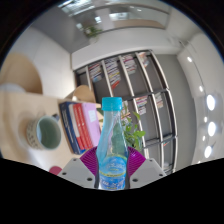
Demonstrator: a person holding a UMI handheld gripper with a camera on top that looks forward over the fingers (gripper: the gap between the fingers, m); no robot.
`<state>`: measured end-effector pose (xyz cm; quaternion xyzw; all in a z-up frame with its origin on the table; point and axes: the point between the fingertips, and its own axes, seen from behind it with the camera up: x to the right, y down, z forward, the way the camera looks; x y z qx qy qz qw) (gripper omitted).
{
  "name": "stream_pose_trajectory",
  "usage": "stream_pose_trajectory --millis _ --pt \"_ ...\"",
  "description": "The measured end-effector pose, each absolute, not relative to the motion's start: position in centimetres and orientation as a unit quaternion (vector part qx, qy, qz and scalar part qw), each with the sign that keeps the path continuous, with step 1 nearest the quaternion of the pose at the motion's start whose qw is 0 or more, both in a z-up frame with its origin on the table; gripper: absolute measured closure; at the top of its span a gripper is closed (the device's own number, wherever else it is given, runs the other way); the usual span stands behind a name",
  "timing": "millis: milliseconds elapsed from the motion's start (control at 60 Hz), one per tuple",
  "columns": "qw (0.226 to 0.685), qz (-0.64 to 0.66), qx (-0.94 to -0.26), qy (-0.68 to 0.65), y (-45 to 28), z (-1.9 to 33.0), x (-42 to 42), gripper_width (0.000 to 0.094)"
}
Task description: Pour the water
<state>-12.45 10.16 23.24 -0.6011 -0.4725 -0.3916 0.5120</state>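
Claw [112,172] closed on a clear plastic water bottle [112,145], narrowed to about the bottle's width, magenta pads [88,160] pressing its lower body from both sides. Bottle upright between the fingers, blue cap [113,103] on, blue label near the base, tilted view making the room lean. Held above a pale table [25,105] that lies ahead and to the left of the claw. Green cup [47,131] standing on that table, off to the left of the bottle and well apart from it. Red folder or book [76,125] just behind the bottle, left of it. Small green plant [134,128] right of the bottle, close behind it. Wall panels with posters [125,72] farther beyond, ceiling lights overhead.
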Motion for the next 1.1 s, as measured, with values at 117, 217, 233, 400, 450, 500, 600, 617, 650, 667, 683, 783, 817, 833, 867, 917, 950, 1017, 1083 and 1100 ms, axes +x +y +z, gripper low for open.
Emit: stream_pose_trajectory --millis 117,217,233,400,450,500,600,617,650,667,683,783,817,833,867,917,950,1017,1083,1100 --pt "0.617 -0.240 -0.666 -0.345 9.2 26.8 -13.6 0.0592" --pt "0.661 -0.145 -0.698 -0.233 8.6 28.3 -12.4 0.0571" --pt "0.664 -0.132 -0.704 -0.215 8.7 28.3 -12.0 0.0572" --pt "0.670 -0.045 -0.736 -0.082 9.6 25.9 -7.6 0.0571" --pt "0.661 -0.033 -0.747 -0.062 9.9 24.1 -6.2 0.0572" --pt "0.650 -0.016 -0.758 -0.046 10.4 22.1 -5.3 0.0572" --pt "0.632 -0.001 -0.775 -0.022 11.0 17.5 -4.7 0.0571" --pt "0.629 0.001 -0.777 -0.020 11.2 17.0 -4.5 0.0571" --pt "0.622 0.004 -0.783 -0.019 11.6 16.2 -3.7 0.0571" --pt "0.619 0.005 -0.785 -0.019 11.8 15.8 -3.3 0.0571" --pt "0.617 0.005 -0.787 -0.020 11.9 15.5 -2.9 0.0571" --pt "0.606 0.003 -0.795 -0.017 11.6 11.8 -3.1 0.0573" --pt "0.599 0.006 -0.800 -0.013 11.5 10.8 -2.9 0.0538" --pt "0.611 0.009 -0.792 -0.012 11.5 11.3 -2.9 0.0563" --pt "0.615 0.007 -0.788 -0.012 11.5 10.8 -2.8 0.0554" --pt "0.621 0.007 -0.784 -0.014 11.3 10.9 -2.8 0.0540" --pt "0.624 0.010 -0.782 -0.006 11.1 10.9 -2.7 0.0532" --pt "0.624 0.009 -0.781 -0.002 10.5 11.1 -2.4 0.0487" --pt "0.621 0.014 -0.784 0.002 10.3 11.1 -2.5 0.0428" --pt "0.619 0.015 -0.785 0.002 10.3 11.2 -2.5 0.0416"
